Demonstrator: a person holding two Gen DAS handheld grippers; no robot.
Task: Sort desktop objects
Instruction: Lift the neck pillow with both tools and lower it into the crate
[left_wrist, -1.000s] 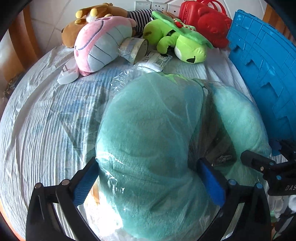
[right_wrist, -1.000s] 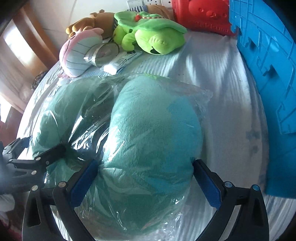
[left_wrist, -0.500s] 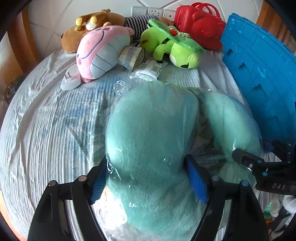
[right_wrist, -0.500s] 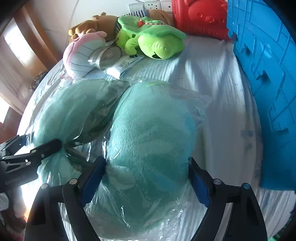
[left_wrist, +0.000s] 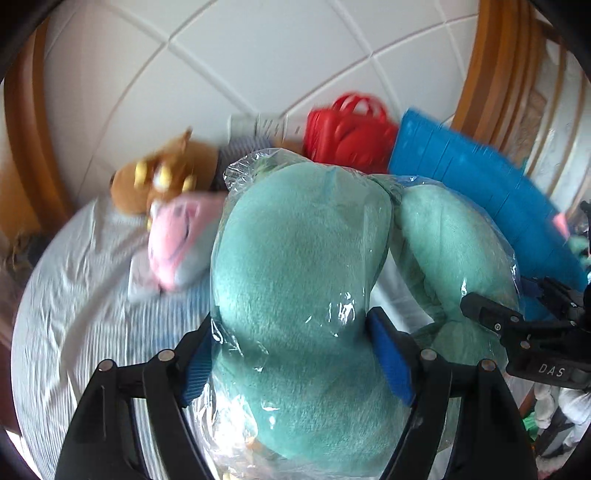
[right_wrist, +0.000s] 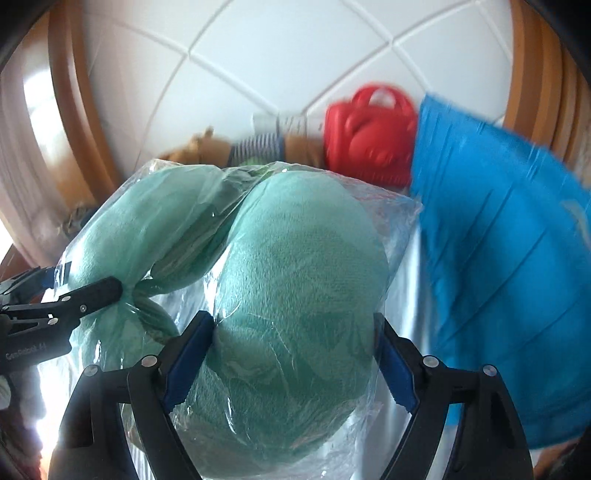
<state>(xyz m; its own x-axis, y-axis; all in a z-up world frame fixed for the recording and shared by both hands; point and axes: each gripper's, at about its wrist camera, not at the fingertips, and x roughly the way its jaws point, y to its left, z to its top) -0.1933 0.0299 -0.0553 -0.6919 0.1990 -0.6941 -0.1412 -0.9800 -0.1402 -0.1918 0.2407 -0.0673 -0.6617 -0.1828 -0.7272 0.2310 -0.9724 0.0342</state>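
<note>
Teal plush in a clear plastic bag, a U-shaped pillow, hangs above the sheeted tabletop, carried by two hand-held grippers at once. The left gripper pinches one lobe between its blue pads, which dent the plush through the film. The right gripper clamps the other lobe the same way, its jaws a little wider on the fatter side. Each gripper shows at the edge of the other's view, so the two grips sit side by side on the near end of the pillow.

Beyond the load, toward the tabletop's far edge, lie a pink toy and a brown toy, both blurred. A red case stands at the far edge by the tiled wall, and a blue panel leans along the right edge.

The step in hand looks like a two-handed carry. Done well, both hands would travel level and together, since pulling apart could tear the slick bag or let a lobe slip. The load should clear the toys before it comes down.
</note>
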